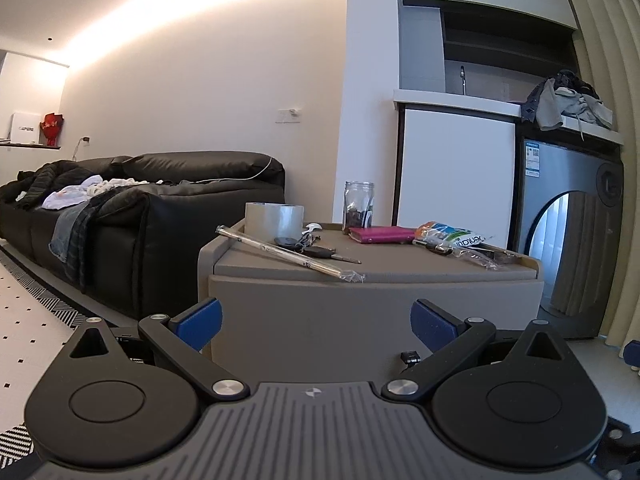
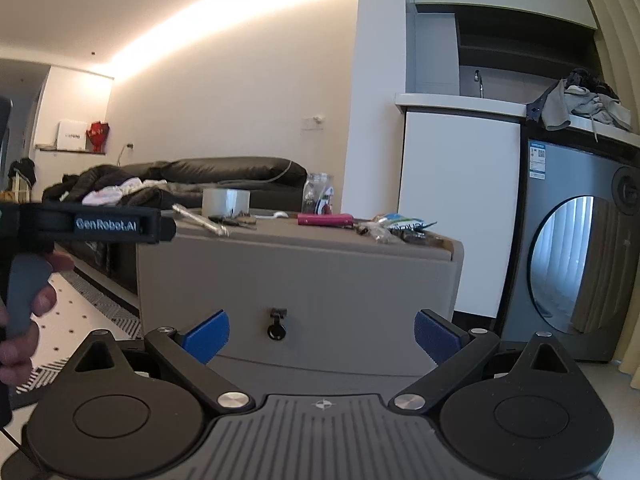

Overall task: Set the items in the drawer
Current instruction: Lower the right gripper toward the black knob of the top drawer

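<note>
Right gripper [image 2: 321, 334] spread wide, grasping nothing; drawer pull [image 2: 277, 323] just beyond at 11 o'clock, nearly centred between the jaws; left gripper [image 1: 316, 322] also released, facing the bare cabinet [image 1: 376, 312] front; items up at 12 o'clock on top: tape [image 1: 274, 220], keys [image 1: 316, 252], wallet [image 1: 382, 234]; probably right hand nearer for pulling.

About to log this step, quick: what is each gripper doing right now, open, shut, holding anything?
Left gripper: open, holding nothing.
Right gripper: open, holding nothing.
</note>
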Motion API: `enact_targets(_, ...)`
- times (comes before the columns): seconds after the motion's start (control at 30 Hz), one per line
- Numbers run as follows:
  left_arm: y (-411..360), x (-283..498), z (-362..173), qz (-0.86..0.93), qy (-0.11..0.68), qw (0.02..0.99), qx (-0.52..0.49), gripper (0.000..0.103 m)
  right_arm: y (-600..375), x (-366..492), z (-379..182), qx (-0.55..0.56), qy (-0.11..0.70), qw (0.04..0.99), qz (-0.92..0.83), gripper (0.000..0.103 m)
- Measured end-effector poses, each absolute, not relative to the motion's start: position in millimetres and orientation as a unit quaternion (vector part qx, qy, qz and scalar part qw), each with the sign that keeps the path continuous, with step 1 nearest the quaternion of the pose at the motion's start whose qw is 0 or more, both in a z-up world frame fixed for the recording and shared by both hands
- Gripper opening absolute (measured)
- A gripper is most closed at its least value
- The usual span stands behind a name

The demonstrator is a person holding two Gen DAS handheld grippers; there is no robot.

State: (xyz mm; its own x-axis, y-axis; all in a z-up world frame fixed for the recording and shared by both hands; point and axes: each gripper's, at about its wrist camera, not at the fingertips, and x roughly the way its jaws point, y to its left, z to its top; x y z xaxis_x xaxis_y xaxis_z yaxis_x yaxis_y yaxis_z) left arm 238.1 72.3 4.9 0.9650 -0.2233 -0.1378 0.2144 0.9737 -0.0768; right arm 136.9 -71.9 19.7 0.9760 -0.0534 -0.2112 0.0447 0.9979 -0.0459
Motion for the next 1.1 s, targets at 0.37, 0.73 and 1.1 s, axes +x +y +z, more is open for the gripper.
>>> enact_targets(0.37,76.8,242.9,-0.1,-0.115,0.075,0.990,-0.031,0.103,-53.4,155.8,11.5,-0.029,0.103,0.994,-0.008,0.099)
enact_targets(0.73,83.0,247.6,-1.6,-0.114,0.076,0.990,-0.039,0.103,-45.5,174.9,1.9,-0.026,0.099,0.995,-0.007,0.096)
enact_targets(1.1,88.3,250.5,-2.1,-0.110,0.075,0.990,-0.043,0.103,-44.4,198.6,-7.7,-0.009,0.102,0.995,-0.003,0.088)
